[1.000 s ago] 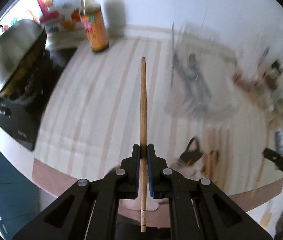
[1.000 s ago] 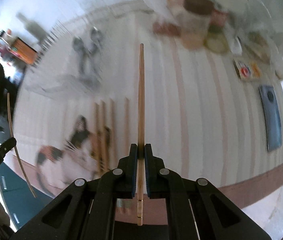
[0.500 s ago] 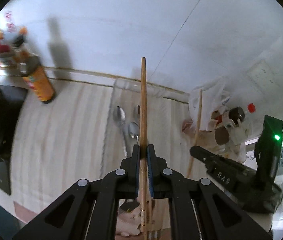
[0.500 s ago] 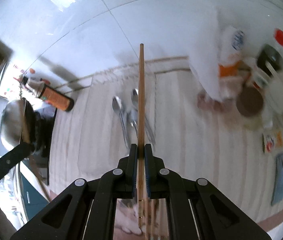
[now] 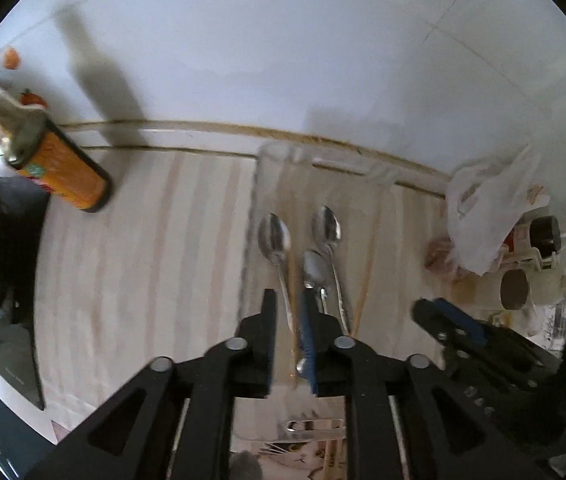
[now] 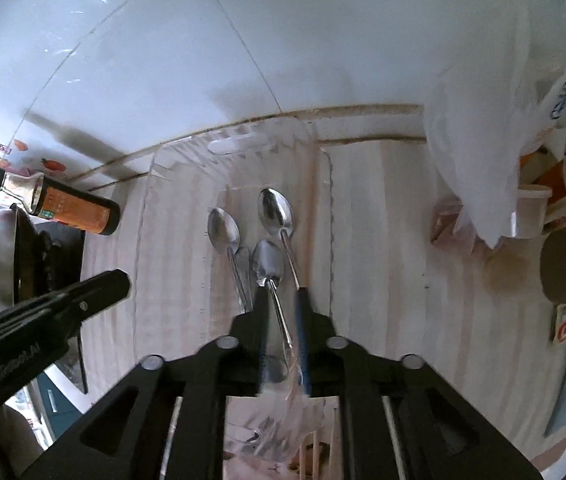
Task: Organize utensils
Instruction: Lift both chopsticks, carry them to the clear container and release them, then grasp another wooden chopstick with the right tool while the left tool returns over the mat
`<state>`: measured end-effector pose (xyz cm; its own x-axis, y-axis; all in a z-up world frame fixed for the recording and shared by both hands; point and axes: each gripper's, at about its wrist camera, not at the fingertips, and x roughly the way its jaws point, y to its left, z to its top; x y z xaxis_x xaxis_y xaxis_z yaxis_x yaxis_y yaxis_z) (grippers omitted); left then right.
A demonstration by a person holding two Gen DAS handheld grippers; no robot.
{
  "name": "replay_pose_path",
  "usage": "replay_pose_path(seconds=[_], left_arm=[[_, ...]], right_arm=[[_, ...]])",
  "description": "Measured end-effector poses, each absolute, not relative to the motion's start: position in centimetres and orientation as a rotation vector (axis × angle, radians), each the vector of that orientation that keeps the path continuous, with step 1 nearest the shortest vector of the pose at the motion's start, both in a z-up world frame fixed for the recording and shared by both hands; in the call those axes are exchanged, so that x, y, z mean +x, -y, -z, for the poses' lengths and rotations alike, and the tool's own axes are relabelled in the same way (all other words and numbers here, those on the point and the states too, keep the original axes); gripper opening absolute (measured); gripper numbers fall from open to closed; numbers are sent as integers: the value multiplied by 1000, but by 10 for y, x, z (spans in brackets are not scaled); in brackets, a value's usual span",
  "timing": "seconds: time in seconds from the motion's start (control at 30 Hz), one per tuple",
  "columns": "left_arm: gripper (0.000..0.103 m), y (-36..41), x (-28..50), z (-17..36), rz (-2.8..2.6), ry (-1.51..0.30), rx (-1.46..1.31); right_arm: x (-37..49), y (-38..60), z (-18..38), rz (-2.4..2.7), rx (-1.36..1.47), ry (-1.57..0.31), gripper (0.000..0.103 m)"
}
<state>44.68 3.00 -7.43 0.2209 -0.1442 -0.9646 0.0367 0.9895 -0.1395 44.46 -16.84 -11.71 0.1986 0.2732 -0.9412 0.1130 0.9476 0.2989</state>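
Clear plastic tray (image 6: 179,184) at the counter's (image 5: 143,280) back edge, against the wall: three steel spoons (image 6: 275,208) inside, bowls toward the wall, with two wooden chopsticks (image 5: 367,268) blurred beside them. Your left gripper (image 5: 287,340) and right gripper (image 6: 281,336): jaws parted, holding nothing, above the tray's near end. Orange-labelled bottle (image 5: 63,168) near the counter's back left corner.

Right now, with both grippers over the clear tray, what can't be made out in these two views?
- Spoon handle ends: in both wrist views, the three spoons run behind the gripper fingers.
- Chopsticks in the clear tray: in the left wrist view, blurred streaks; number unclear.
- Cat-patterned item: hidden behind the left gripper, cut off by the bottom edge.
- Bottle label: blurred, unreadable.
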Motion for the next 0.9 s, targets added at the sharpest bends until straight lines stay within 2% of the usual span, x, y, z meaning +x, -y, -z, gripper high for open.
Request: replay_pose_path(seconds=[0.03,0.1,0.17,0.27,0.3,0.43,0.67,0.87,0.9], left_arm=[[25,-32,444,71,109,-1319,-87],[53,-36,431,59,62,-1247,-49],[70,-41,415,48,16,-1172,-13],[100,-49,388,38,-41,-1065,5],[103,-52,379,37,-50,-1045,6],[103,-55,342,52,-115,-1034,71],[103,-52,289,118,-212,-1159,163],[103,-42,266,161,-195,-1238,217],[103,-38,262,164,-186,-1245,228]], right_arm=[[442,169,114,-106,323,-1362,22],[435,173,105,-97,313,-1335,28],[427,178,96,-84,296,-1319,32],[404,186,84,-59,292,-1276,47],[394,189,82,-46,292,-1258,49],[347,201,87,4,280,-1229,49],[270,200,159,-20,320,-1410,49],[241,190,215,-4,320,-1515,40],[238,188,222,-5,304,-1530,31]])
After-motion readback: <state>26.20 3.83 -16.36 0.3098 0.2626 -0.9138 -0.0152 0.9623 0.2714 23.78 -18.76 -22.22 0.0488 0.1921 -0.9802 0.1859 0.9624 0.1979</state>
